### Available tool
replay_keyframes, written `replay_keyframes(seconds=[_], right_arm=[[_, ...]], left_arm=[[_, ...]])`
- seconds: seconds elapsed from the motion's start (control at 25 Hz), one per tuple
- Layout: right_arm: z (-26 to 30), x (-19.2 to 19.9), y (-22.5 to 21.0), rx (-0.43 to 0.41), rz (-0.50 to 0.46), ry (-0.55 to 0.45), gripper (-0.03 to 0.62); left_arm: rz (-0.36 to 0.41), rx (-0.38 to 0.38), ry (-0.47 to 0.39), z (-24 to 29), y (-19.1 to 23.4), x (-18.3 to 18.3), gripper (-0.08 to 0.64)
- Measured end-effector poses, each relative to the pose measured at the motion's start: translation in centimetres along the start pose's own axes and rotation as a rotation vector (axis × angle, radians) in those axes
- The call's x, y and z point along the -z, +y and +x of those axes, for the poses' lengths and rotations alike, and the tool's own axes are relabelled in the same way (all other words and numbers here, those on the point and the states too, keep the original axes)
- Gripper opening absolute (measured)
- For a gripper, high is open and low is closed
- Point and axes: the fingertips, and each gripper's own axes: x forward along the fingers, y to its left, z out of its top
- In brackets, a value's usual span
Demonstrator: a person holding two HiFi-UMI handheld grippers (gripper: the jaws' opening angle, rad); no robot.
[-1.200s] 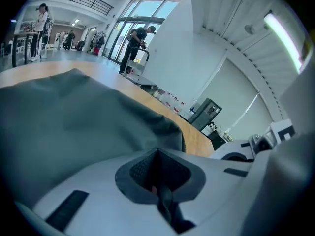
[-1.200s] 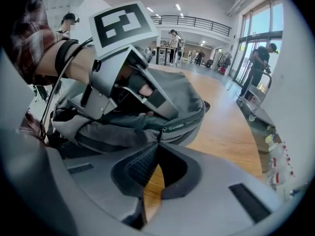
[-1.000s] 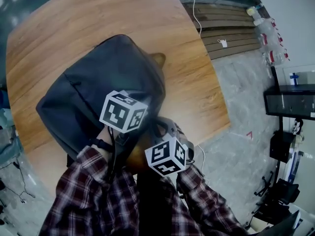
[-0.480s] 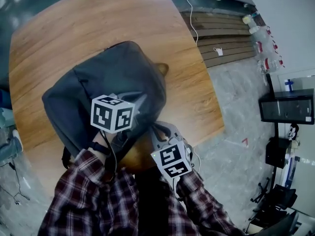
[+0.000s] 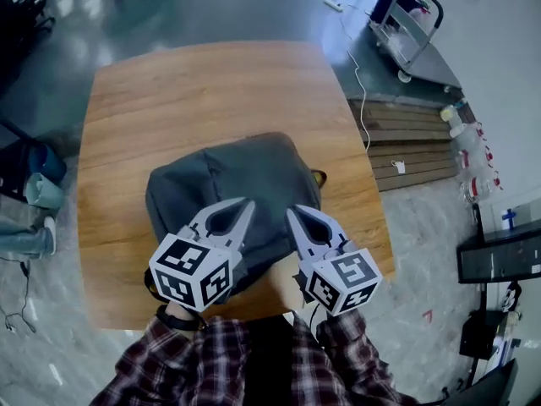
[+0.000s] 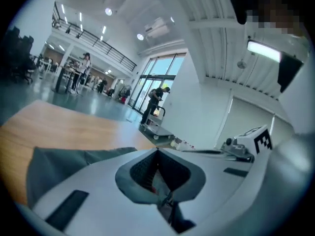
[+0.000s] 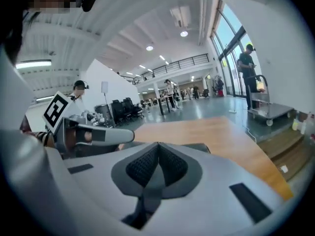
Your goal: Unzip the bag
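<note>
- The left gripper (image 5: 243, 205) hovered over the bag (image 5: 254, 172), its jaws pressed together with nothing between them.
- The right gripper (image 5: 294, 214) hung just beside it, jaws likewise closed and empty.
- The dark bag lay on the wooden table (image 5: 169, 83), towards the person's edge.

Bright, cool indoor light from ceiling lamps (image 7: 183, 33) and tall windows (image 7: 229, 38). Heavy fisheye curvature, dark vignetted corners; glare on floor (image 5: 169, 15).
</note>
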Motion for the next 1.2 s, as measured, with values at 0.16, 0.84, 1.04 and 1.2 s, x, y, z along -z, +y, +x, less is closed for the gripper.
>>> replay_keyframes(seconds=[0.16,0.84,1.04,1.2], right_arm=[[1.5,-4.5,5.2,-0.093,-0.075,-0.074,0.012],[0.8,-5.9,9.4,-0.130,-0.166,-0.072,0.011],[-0.1,-6.0,8.6,-0.117,-0.160,-0.081,0.011],[-0.4,-5.9,7.9,-0.105,-0.156,-0.086,0.011]], left_arm=[[0.081,-0.156,-0.090,-4.6,0.9,-3.3,0.009],[0.128,-0.162,-0.185,-8.0,-1.0,-5.6,0.009],[0.142,-0.139,-0.172,-7.0,-2.2,-5.3,0.009],[0.141,-0.135,-0.169,-6.5,-2.4,-5.2,0.009]])
